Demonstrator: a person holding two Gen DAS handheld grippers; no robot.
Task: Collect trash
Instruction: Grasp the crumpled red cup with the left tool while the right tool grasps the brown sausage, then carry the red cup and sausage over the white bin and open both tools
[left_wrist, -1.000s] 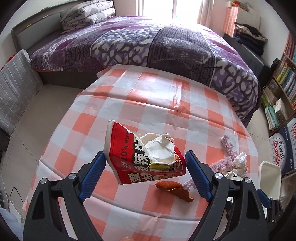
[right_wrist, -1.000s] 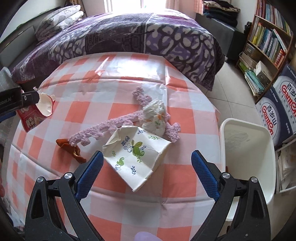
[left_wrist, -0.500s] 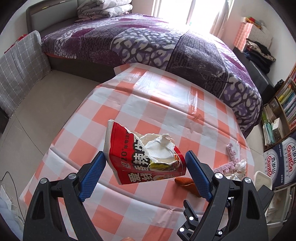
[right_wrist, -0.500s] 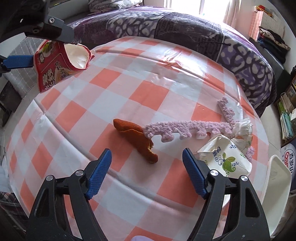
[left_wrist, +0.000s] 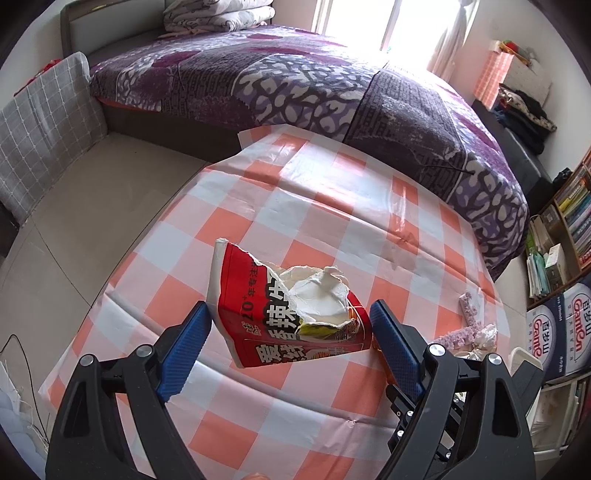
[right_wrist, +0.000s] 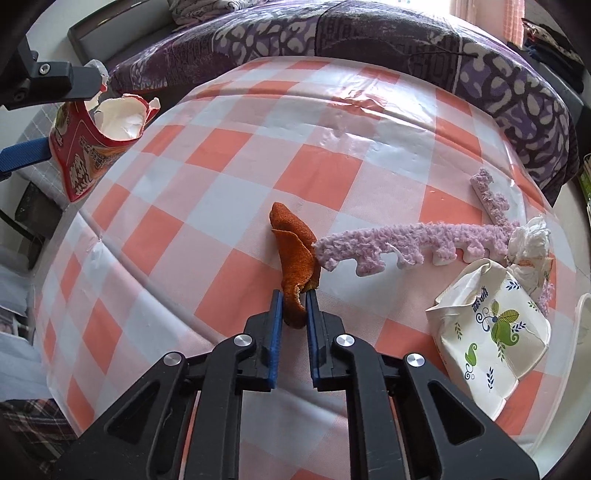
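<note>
- Bright daylight from overexposed window (left_wrist: 354, 26) behind bed (left_wrist: 295, 81).
- Glare streaks across glossy cloth on counter (right_wrist: 351, 96).
- Soft, faint shadows only.
- Strong fisheye curvature; dark vignette at corners.
- Sharp centre focus, slight softening toward rims.

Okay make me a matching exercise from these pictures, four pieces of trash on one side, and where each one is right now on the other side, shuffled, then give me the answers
Things:
1. red snack carton
2. orange peel
3. purple fuzzy strip
4. white leaf-print bag

Places:
A. lying across the checkered tablecloth, touching the peel
B. pinched in the right gripper
C. held up off the table by the left gripper
D. at the table edge beside the white bin

Pairs: 1-C, 2-B, 3-A, 4-D
</note>
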